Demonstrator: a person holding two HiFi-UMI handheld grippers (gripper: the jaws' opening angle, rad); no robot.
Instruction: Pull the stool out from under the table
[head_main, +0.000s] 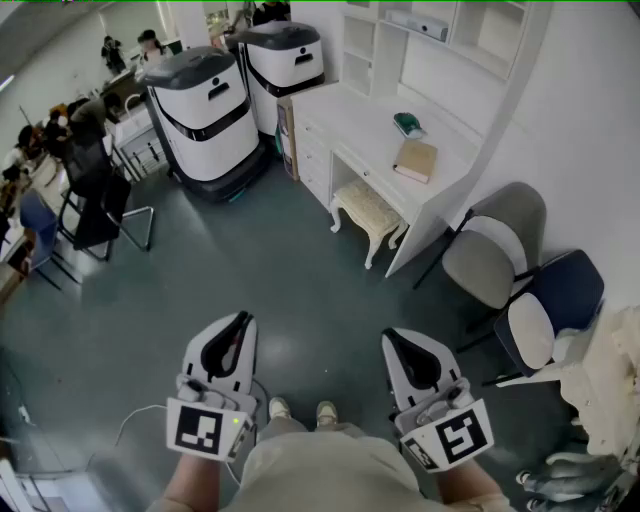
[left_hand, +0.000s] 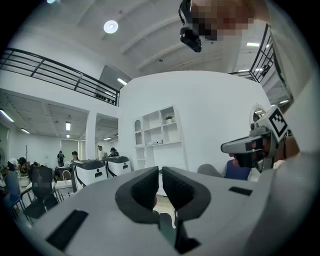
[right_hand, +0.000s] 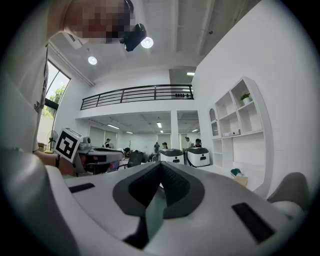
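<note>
Head view with both gripper views. The grey-green floor (head_main: 250, 290) fills most of the head view. Along the right wall runs a white surface (head_main: 365, 125) with drawers on its left side and open shelves (head_main: 420, 30) above it. Two white-and-black wheeled machines (head_main: 205, 115) stand side by side on the floor at the left end of the surface. A grey chair (head_main: 495, 250) and a dark blue chair (head_main: 555, 300) with a white seat stand against the wall to the right of the surface.

The stool (head_main: 368, 207), cream-cushioned with white legs, stands in the knee opening of the surface. Its far part is under the top and its near part juts out over the floor, well apart from both grippers.

The left gripper (head_main: 240, 320) and right gripper (head_main: 392, 337) are held level, side by side, above the person's legs. The left fingers (left_hand: 142, 192) are all but together, with only a thin slit and nothing between them. The right fingers (right_hand: 175, 187) are pressed together and empty.

A tan book (head_main: 416, 160) lies on the surface, and a small green object (head_main: 408, 124) lies just behind it.
</note>
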